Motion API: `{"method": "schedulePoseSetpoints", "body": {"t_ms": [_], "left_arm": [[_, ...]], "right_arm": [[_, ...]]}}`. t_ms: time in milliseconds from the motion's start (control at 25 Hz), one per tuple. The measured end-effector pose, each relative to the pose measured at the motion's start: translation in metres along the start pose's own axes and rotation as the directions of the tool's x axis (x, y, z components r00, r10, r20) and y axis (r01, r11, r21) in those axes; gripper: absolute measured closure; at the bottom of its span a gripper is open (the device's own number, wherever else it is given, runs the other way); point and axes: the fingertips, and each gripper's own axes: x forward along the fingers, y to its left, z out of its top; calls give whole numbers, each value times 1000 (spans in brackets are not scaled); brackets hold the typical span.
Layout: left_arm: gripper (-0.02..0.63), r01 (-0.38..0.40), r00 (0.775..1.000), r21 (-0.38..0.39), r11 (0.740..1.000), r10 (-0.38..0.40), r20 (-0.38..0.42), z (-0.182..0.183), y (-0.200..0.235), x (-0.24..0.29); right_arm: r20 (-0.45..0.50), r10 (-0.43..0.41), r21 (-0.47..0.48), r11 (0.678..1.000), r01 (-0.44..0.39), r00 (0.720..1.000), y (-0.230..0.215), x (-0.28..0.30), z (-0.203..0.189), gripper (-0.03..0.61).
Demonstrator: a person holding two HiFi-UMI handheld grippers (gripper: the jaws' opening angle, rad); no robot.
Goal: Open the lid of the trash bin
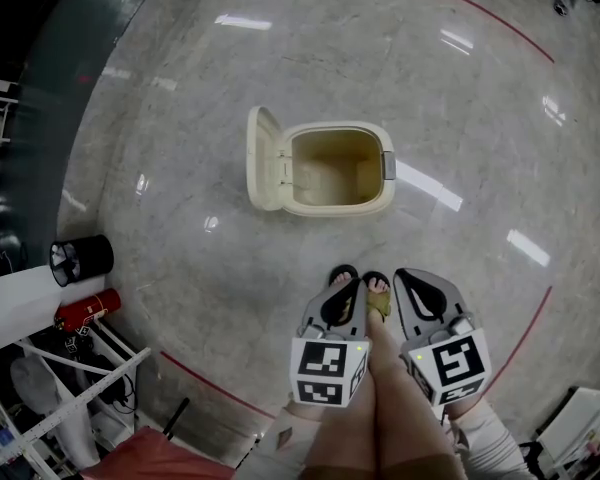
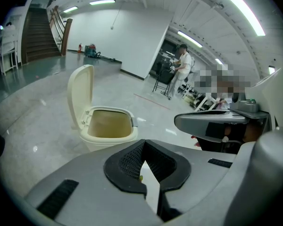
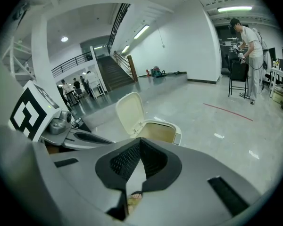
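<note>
- Standing upright at the left edge of the cream trash bin (image 1: 340,206), the lid (image 1: 263,158) is fully open, so you look straight into the bin's hollow body.
- The bin rests on the polished floor (image 1: 180,88), beyond your feet and well apart from both tools.
- Your left gripper (image 1: 344,274) hangs near you, jaws pressed together on nothing.
- Your right gripper (image 1: 401,274), just beside it, is likewise closed and empty.

A red cylinder (image 1: 86,310) lies near a black container (image 1: 81,259)
</note>
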Motion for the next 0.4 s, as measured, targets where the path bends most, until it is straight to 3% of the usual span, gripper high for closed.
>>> {"method": "schedulePoseSetpoints", "body": {"t_ms": [400], "left_arm": [[609, 5, 1000, 9, 1000, -5, 9, 1, -4, -5]], "right_arm": [[10, 11, -19, 1000, -11, 1000, 8, -5, 3, 580]]}}
